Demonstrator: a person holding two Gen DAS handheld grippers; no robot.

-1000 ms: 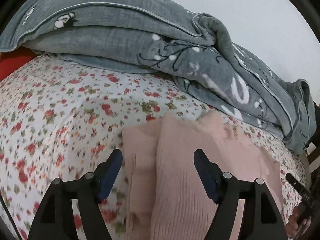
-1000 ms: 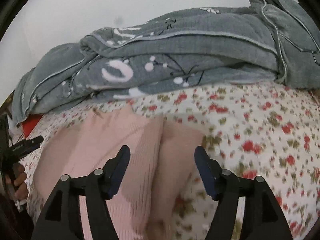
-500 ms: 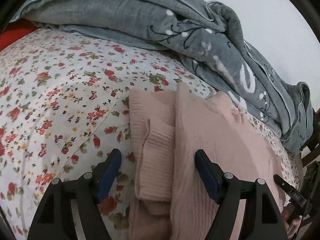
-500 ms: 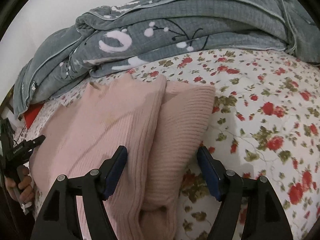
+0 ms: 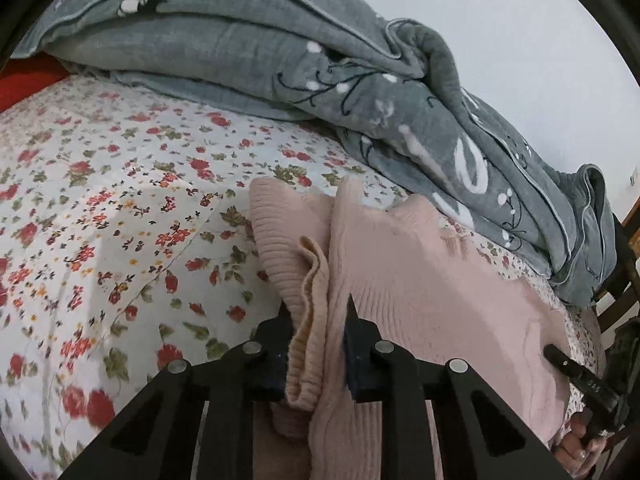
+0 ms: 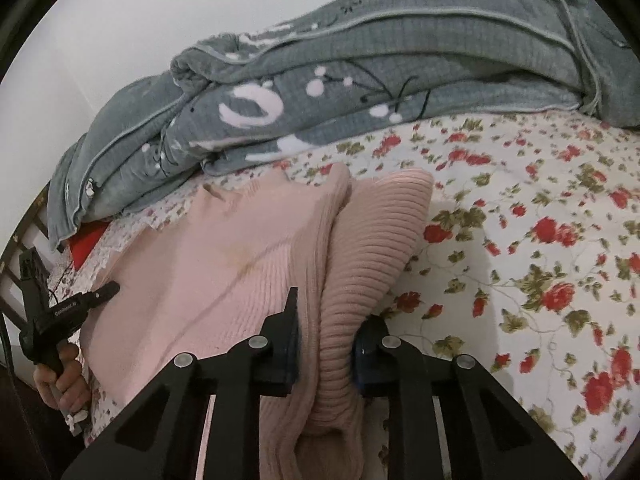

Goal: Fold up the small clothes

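Observation:
A pink ribbed knit sweater (image 5: 420,288) lies on the floral bedsheet (image 5: 100,208). My left gripper (image 5: 316,320) is shut on the sweater's left edge, where a folded sleeve bunches between the fingers. In the right wrist view the same sweater (image 6: 224,264) lies spread to the left, and my right gripper (image 6: 326,320) is shut on its right edge and folded sleeve. Each gripper shows at the far edge of the other's view: the right one (image 5: 576,376) and the left one (image 6: 72,308), each held in a hand.
A bunched grey quilt (image 5: 280,52) with white patterns lies along the back of the bed, close behind the sweater; it also shows in the right wrist view (image 6: 360,80). A red cloth (image 5: 24,84) sits at the far left. A wooden bed frame (image 5: 628,248) stands at the right.
Both grippers moved down and forward onto the sweater's side edges and went from wide open to shut on the fabric.

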